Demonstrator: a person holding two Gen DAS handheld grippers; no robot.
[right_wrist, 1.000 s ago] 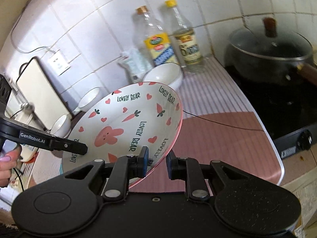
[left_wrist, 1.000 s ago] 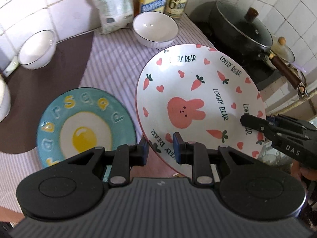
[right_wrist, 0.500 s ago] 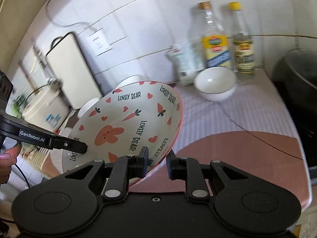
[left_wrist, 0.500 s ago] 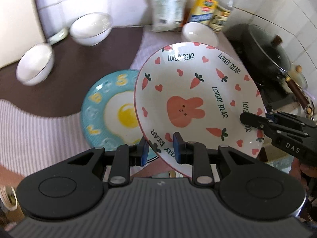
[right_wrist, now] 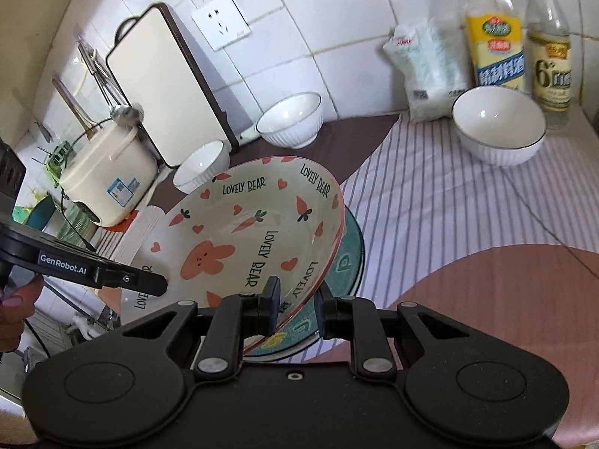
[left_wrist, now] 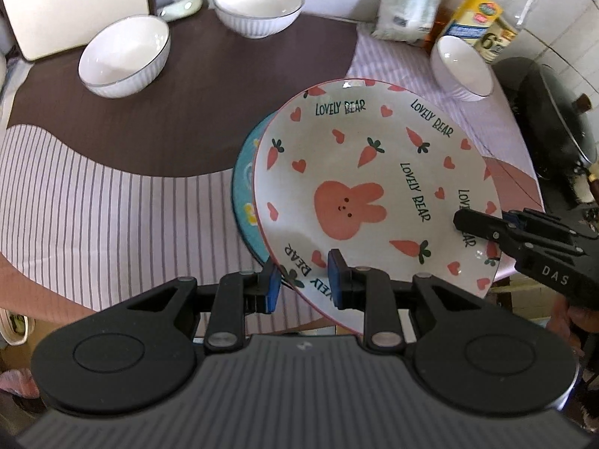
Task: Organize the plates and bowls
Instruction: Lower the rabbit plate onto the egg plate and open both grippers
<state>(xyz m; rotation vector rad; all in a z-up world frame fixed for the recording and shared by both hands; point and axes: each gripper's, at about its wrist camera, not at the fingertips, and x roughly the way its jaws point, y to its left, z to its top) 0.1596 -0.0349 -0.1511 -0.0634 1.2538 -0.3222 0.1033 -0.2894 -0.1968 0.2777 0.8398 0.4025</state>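
So both grippers are clamped on the same bunny plate [left_wrist: 374,194]: the left gripper [left_wrist: 303,284] pinches the near rim, the right gripper [right_wrist: 297,305] pinches the rim on the opposite side. The plate is in the air, tilted, hanging right over the blue egg plate [left_wrist: 245,202] that sits on the striped mat [left_wrist: 112,202]. Looks like the plan is to stack it on top.

What could go wrong: two hands on one rigid plate means any mismatch in how they move twists the rim in the pads, and glazed ceramic is slick, so one pinch could slide off. With that tilt, the low edge would hit the blue plate first and clack or chip it, or shove it sideways. Can't really tell how much gap is left between the two plates, since the bunny plate hides most of the one below.

Room-wise it's decent. The three white bowls are well apart: the left bowl [left_wrist: 123,56] and back bowl [left_wrist: 258,5] on the brown patch, the right bowl [left_wrist: 462,67] near the bottles [right_wrist: 520,41]. The counter edge is close on the near side though, and the black pan [left_wrist: 554,131] sits off to the right, so the right hand has less slack when it pulls out.
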